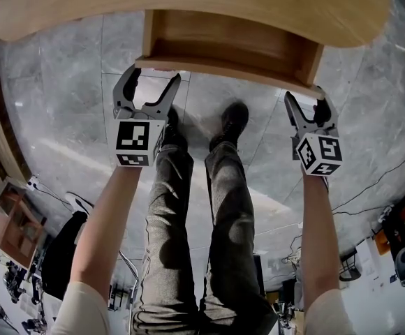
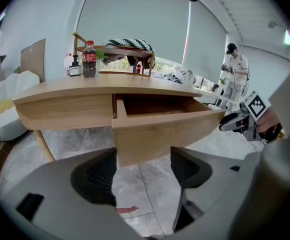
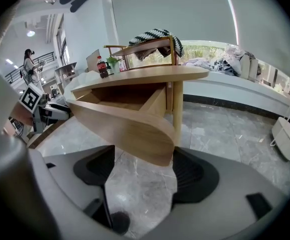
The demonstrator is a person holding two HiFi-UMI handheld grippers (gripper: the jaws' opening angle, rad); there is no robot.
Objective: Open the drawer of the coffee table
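The wooden coffee table point(image 1: 188, 5) has its drawer point(image 1: 223, 47) pulled out toward me, and the inside looks empty. My left gripper point(image 1: 151, 79) is open just below the left end of the drawer front point(image 1: 223, 70). In the left gripper view, the front panel's lower corner point(image 2: 135, 151) shows above the gap of the left gripper point(image 2: 142, 171), and neither pad touches it. My right gripper point(image 1: 306, 103) is open at the panel's right end. In the right gripper view, the rounded corner point(image 3: 157, 151) hangs over the gap of the right gripper point(image 3: 142, 171), clear of both pads.
A cola bottle point(image 2: 89, 59) and small items stand on the tabletop point(image 2: 85, 86). Behind is a chair with a striped cloth point(image 2: 130, 45). A person point(image 2: 235, 74) stands at the far right. My own shoes point(image 1: 234, 121) are on the marble floor under the drawer. A table leg point(image 3: 177, 109) stands right of it.
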